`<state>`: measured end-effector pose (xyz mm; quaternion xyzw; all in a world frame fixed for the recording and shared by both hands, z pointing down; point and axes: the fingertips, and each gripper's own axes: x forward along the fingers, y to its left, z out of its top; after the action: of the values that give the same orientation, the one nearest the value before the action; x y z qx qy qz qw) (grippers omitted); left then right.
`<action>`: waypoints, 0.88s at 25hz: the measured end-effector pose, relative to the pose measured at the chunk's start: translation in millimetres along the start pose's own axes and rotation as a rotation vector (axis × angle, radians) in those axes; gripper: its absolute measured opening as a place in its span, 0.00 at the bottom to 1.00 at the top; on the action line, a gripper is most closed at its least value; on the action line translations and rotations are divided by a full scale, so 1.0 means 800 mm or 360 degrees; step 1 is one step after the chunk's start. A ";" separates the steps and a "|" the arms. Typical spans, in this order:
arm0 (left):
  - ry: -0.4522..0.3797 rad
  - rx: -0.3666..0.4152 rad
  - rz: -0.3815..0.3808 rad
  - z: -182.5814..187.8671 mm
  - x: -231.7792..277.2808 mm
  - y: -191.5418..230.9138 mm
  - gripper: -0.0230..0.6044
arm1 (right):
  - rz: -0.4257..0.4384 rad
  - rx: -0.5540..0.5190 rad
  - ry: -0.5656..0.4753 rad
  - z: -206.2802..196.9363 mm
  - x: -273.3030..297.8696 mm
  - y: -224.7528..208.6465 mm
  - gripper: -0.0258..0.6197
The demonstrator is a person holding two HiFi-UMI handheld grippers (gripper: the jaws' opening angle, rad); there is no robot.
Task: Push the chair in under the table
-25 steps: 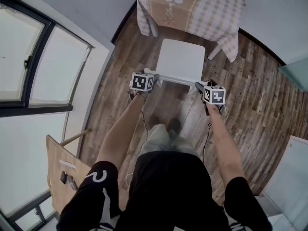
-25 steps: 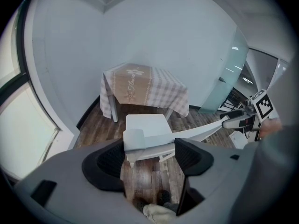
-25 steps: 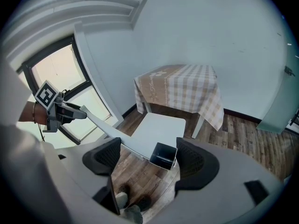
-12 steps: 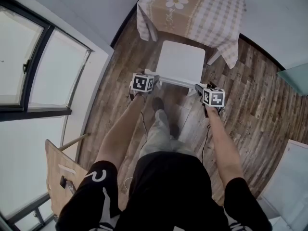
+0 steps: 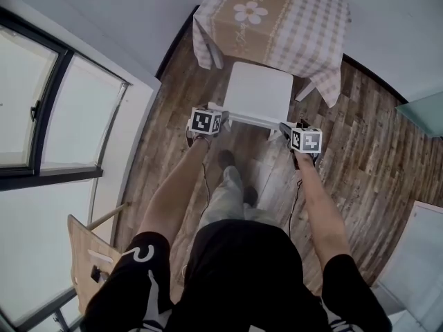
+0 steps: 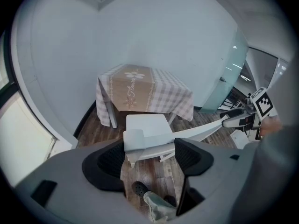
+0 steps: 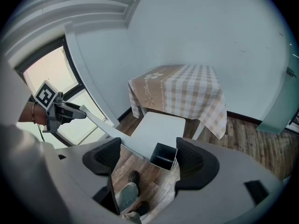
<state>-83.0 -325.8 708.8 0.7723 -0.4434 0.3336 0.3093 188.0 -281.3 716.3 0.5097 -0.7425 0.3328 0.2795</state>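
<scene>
A white chair [image 5: 259, 92] stands on the wood floor, its seat front at the edge of the table [image 5: 277, 16], which wears a beige checked cloth with a daisy. My left gripper [image 5: 220, 115] is at the left end of the chair's back rail [image 6: 140, 141]. My right gripper [image 5: 286, 127] is at the right end of that rail [image 7: 162, 156]. Both are open, jaws wide, with the rail's ends lying just beyond and between the pads; no pad presses on the rail.
A large window [image 5: 48, 95] runs along the left. A wooden board-like piece of furniture [image 5: 90, 251] stands at lower left. A frosted glass panel [image 5: 423, 109] and a white cabinet [image 5: 419, 254] are at right. The person's legs and shoes [image 5: 227, 159] are behind the chair.
Both grippers and the chair have slid toward the table. The person has stepped forward with one foot.
</scene>
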 end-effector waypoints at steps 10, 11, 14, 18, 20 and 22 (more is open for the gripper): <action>0.0053 0.0026 -0.0003 0.036 0.019 0.026 0.59 | 0.0002 0.0015 0.0006 0.036 0.025 -0.003 0.64; 0.0058 0.0027 -0.0001 0.039 0.021 0.029 0.59 | 0.0007 0.0015 0.0007 0.039 0.029 -0.003 0.64; 0.0068 0.0034 -0.0004 0.049 0.028 0.036 0.59 | 0.0005 0.0023 0.0004 0.049 0.036 -0.004 0.64; 0.0072 0.0052 -0.0010 0.065 0.037 0.044 0.59 | -0.0007 0.0042 -0.0011 0.063 0.043 -0.005 0.64; 0.0075 0.0063 -0.0012 0.072 0.042 0.049 0.59 | -0.0017 0.0046 -0.0009 0.067 0.050 -0.007 0.64; 0.0079 0.0075 -0.0016 0.078 0.046 0.055 0.59 | -0.0018 0.0058 -0.0011 0.072 0.055 -0.006 0.64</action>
<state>-93.4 -410.2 709.3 0.7730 -0.4238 0.3615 0.3036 173.8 -352.8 714.6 0.5199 -0.7345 0.3430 0.2695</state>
